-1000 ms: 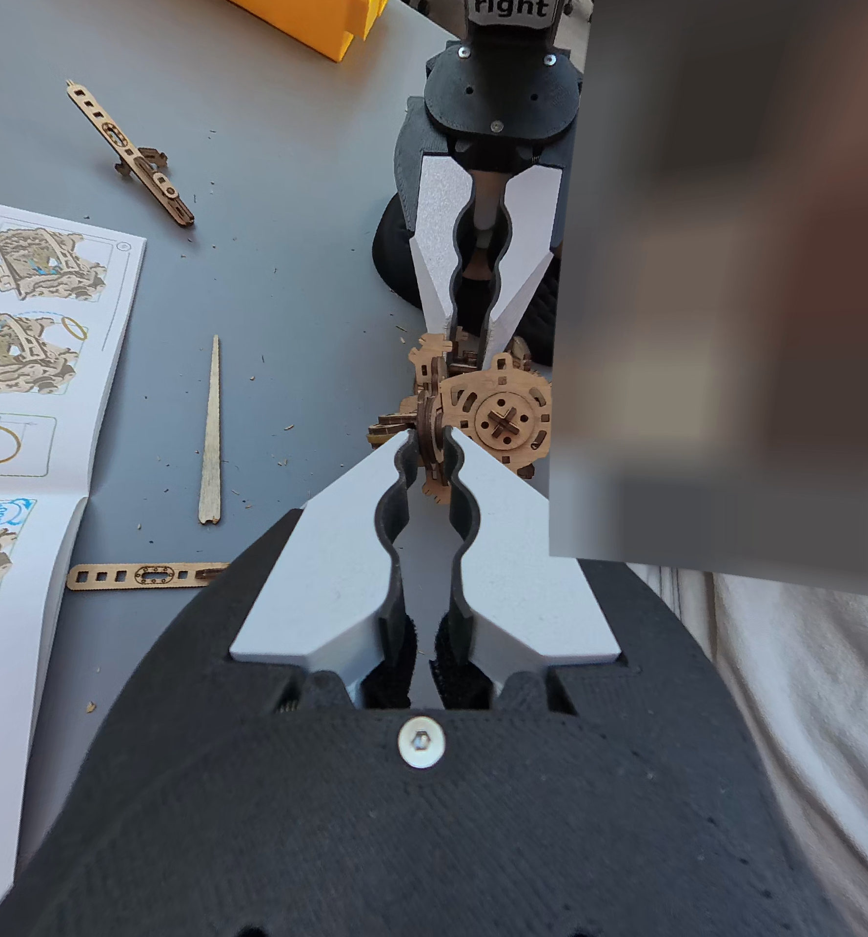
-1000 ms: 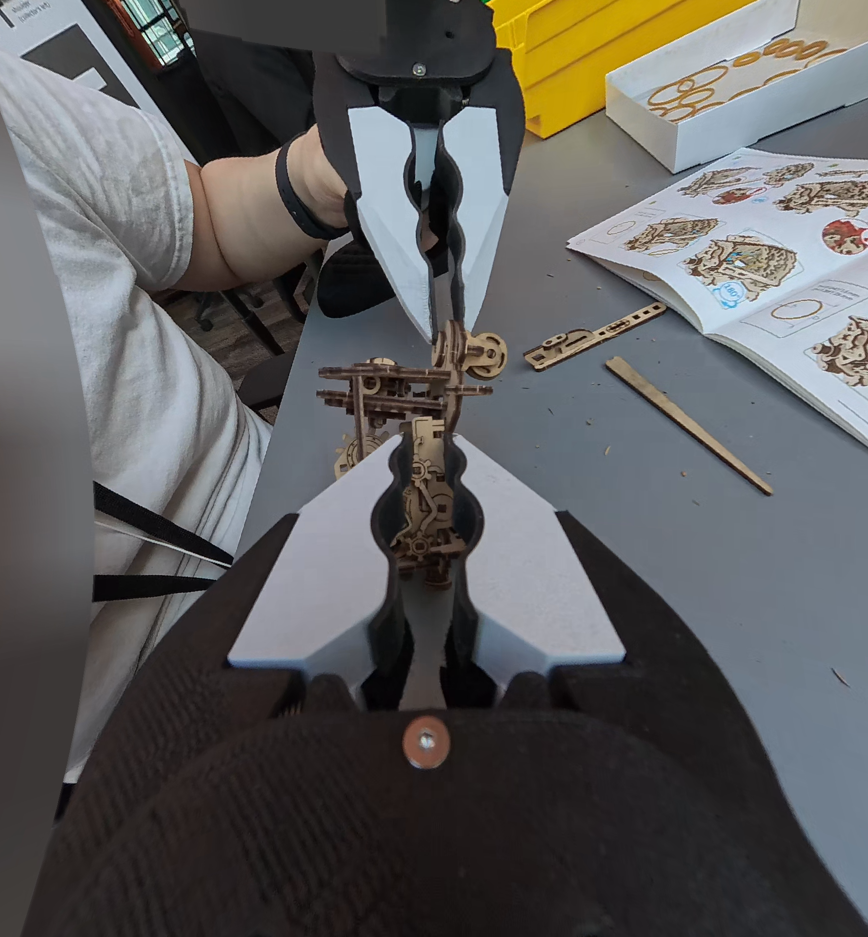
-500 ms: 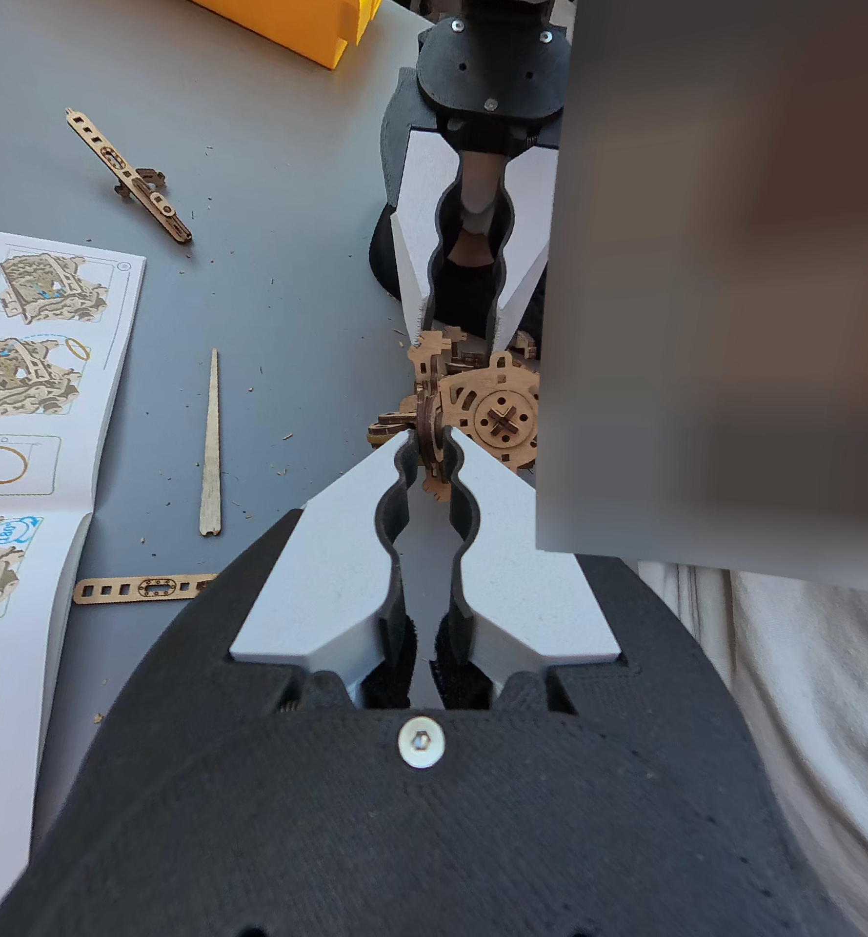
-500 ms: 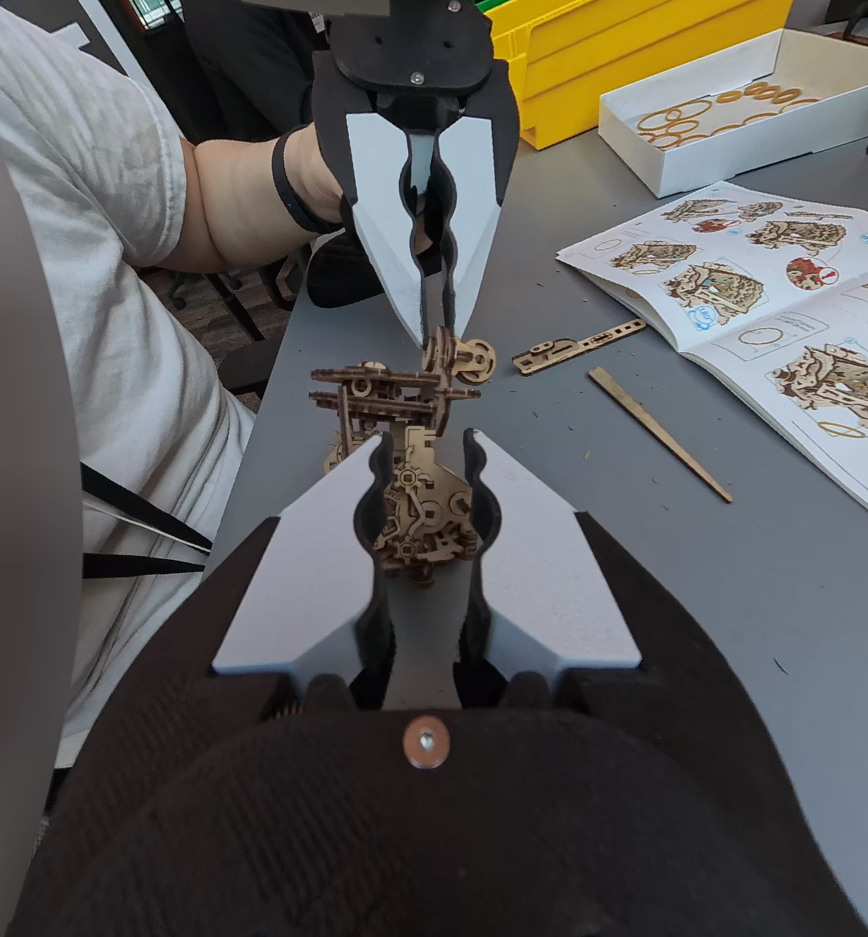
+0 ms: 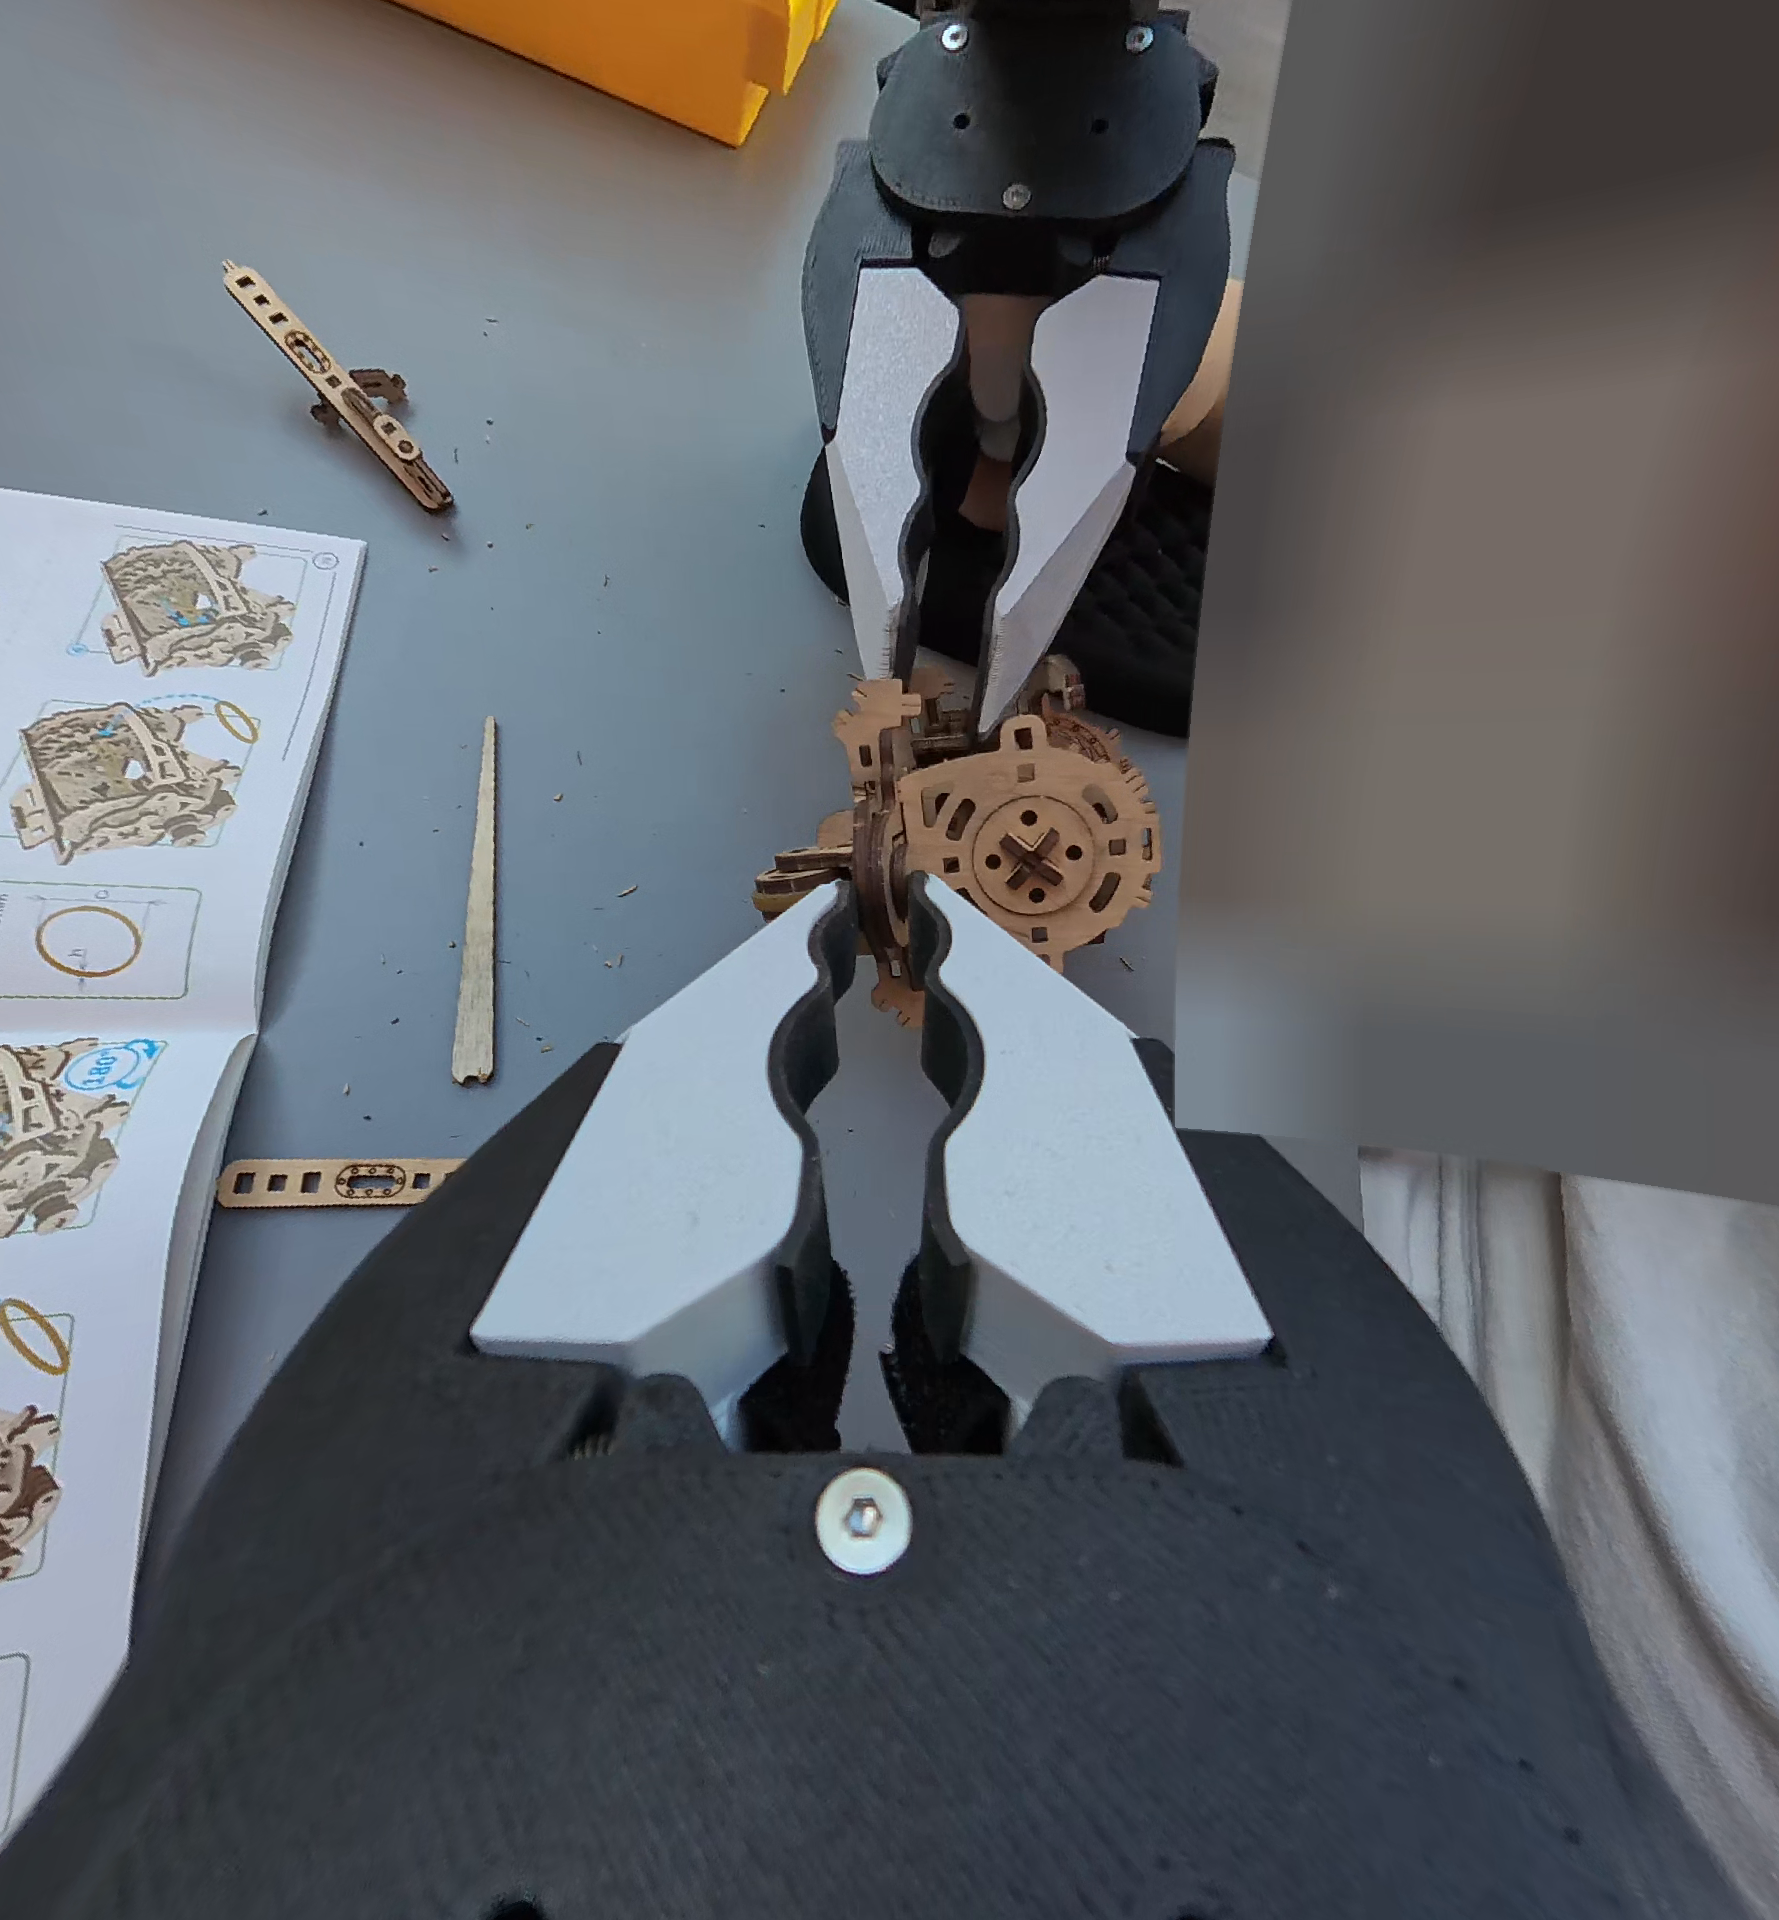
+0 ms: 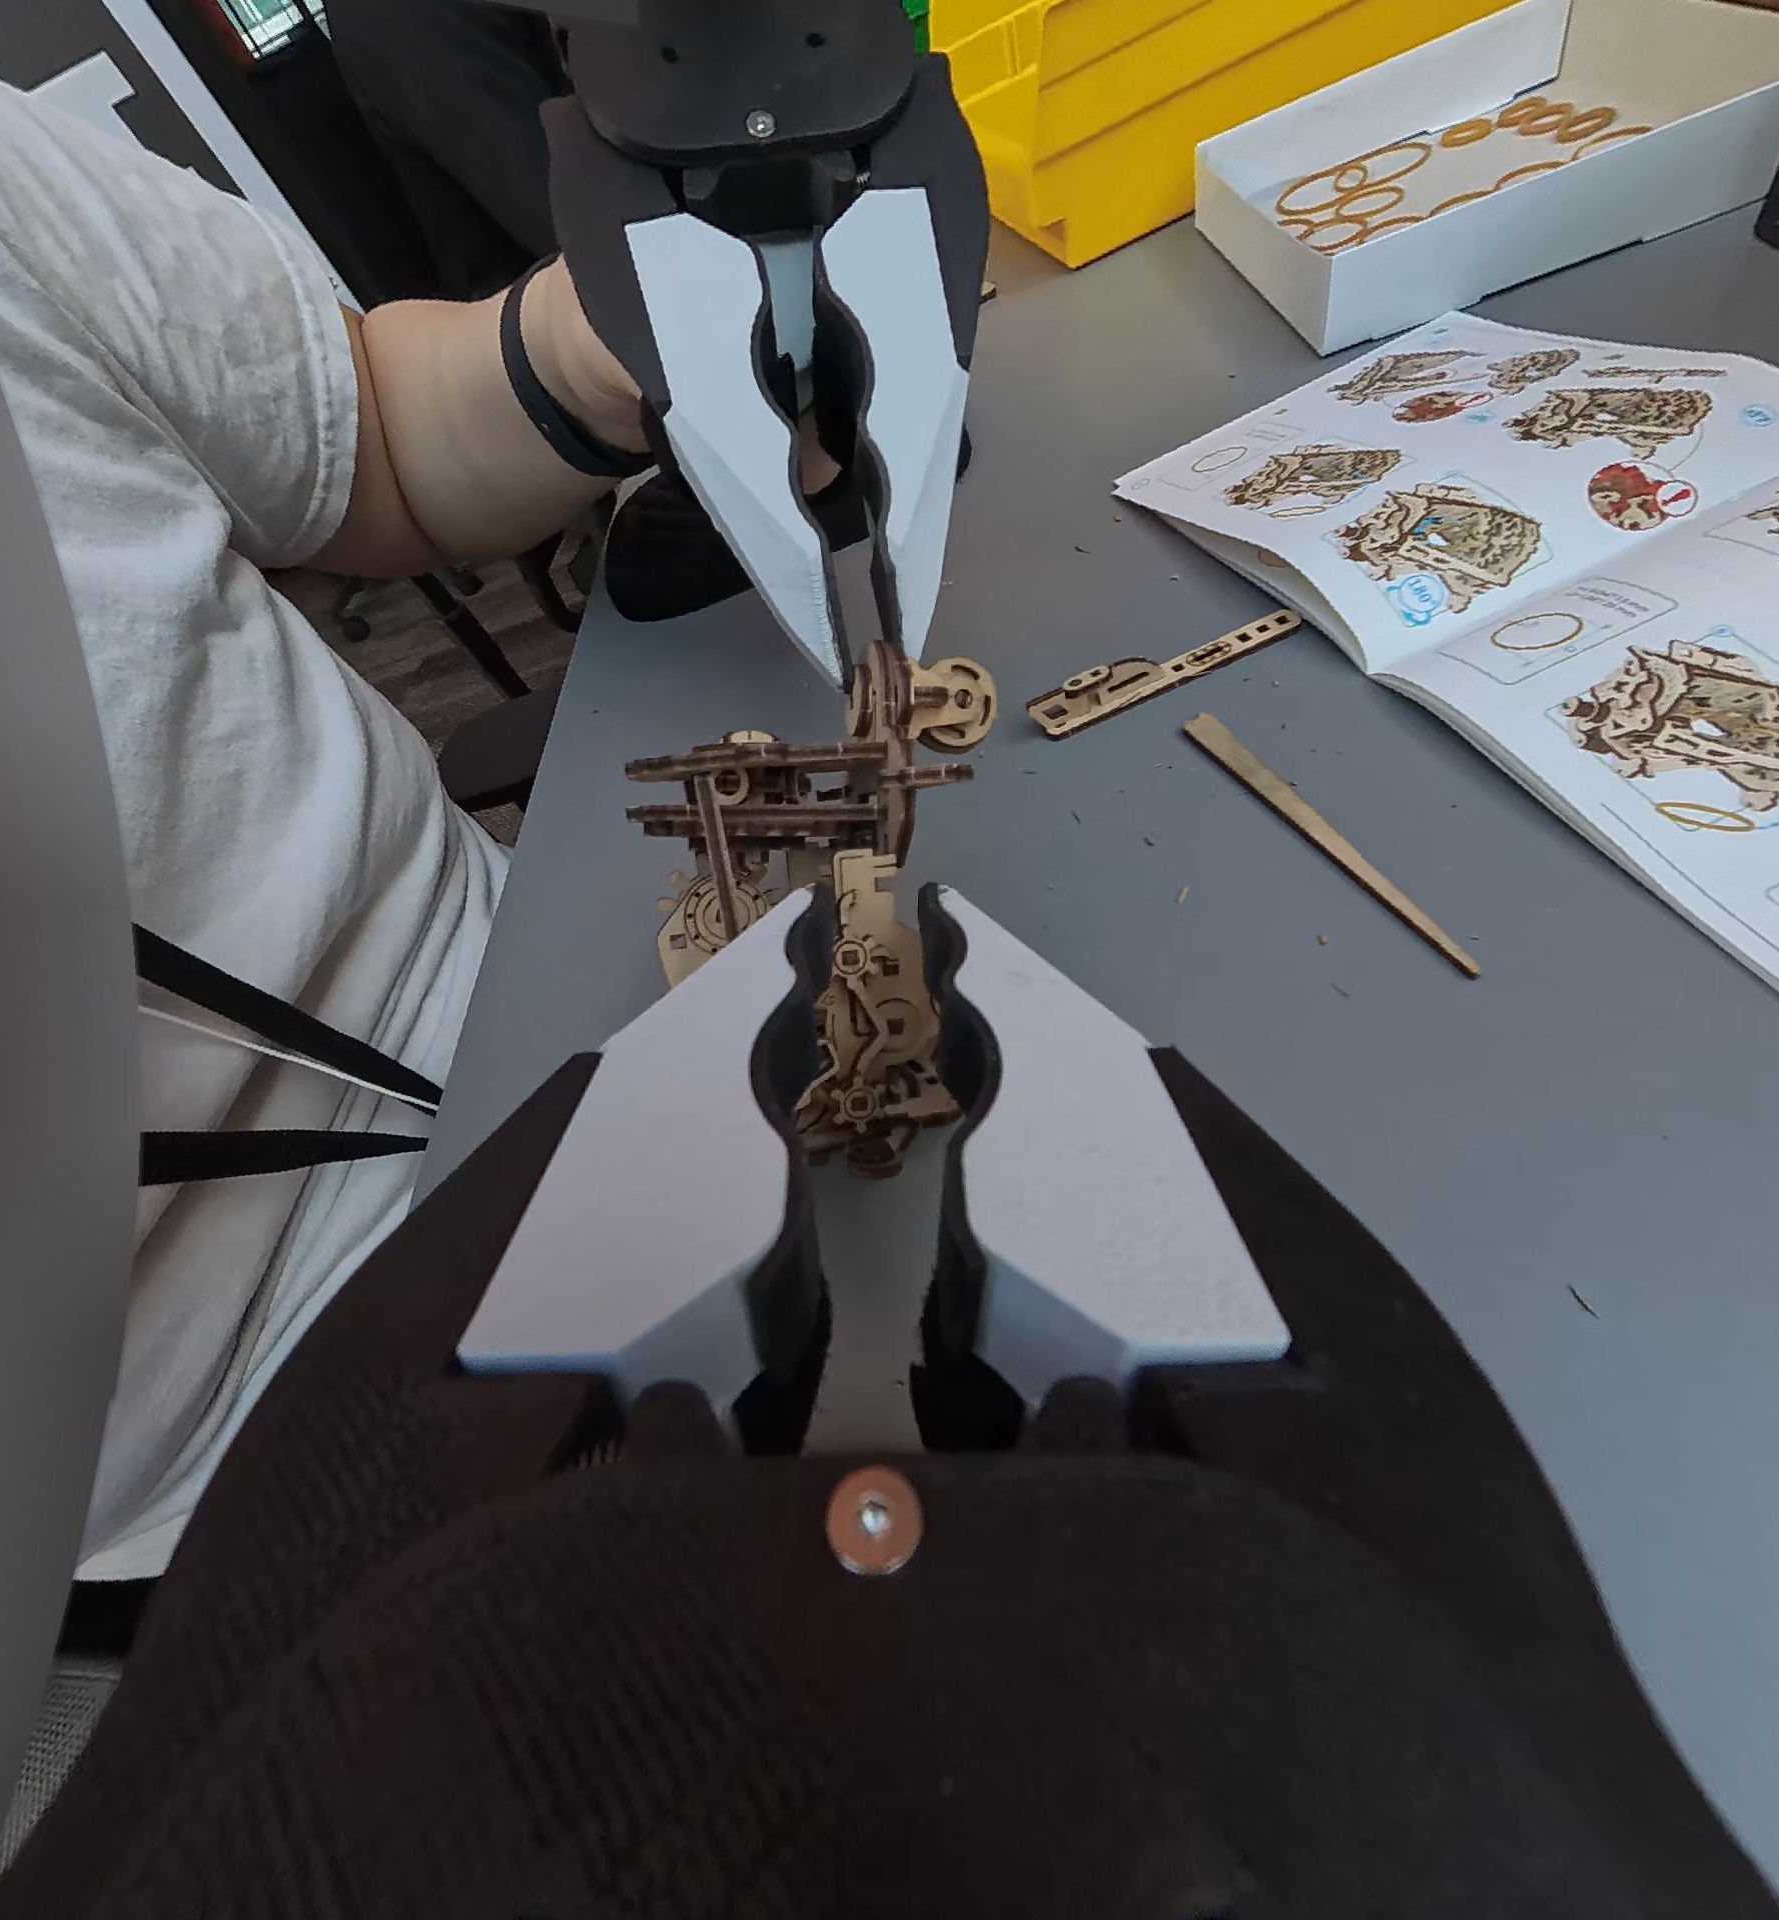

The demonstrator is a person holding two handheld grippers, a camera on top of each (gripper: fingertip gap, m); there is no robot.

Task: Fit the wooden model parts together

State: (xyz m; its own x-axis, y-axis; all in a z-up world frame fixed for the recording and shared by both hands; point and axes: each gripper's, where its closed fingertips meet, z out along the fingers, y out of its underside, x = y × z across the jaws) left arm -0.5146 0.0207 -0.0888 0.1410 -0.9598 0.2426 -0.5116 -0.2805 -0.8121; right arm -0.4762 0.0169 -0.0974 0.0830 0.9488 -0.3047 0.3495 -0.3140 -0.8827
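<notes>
On the grey table (image 5: 604, 364), left tool (image 5: 880, 904) pinching wooden model (image 5: 1010, 842), right tool (image 6: 869, 914) closed around it, booklet (image 6: 1591, 623) beside.

likely workshop: grey worktable (image 6: 1280, 1091), yellow parts bins (image 6: 1124, 114), instruction booklet (image 6: 1550, 582).

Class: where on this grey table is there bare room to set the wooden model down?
Bare grey table lies right of the right gripper, below the wooden stick and instruction booklet. Crowded: around the wooden model and slotted strip.
</notes>
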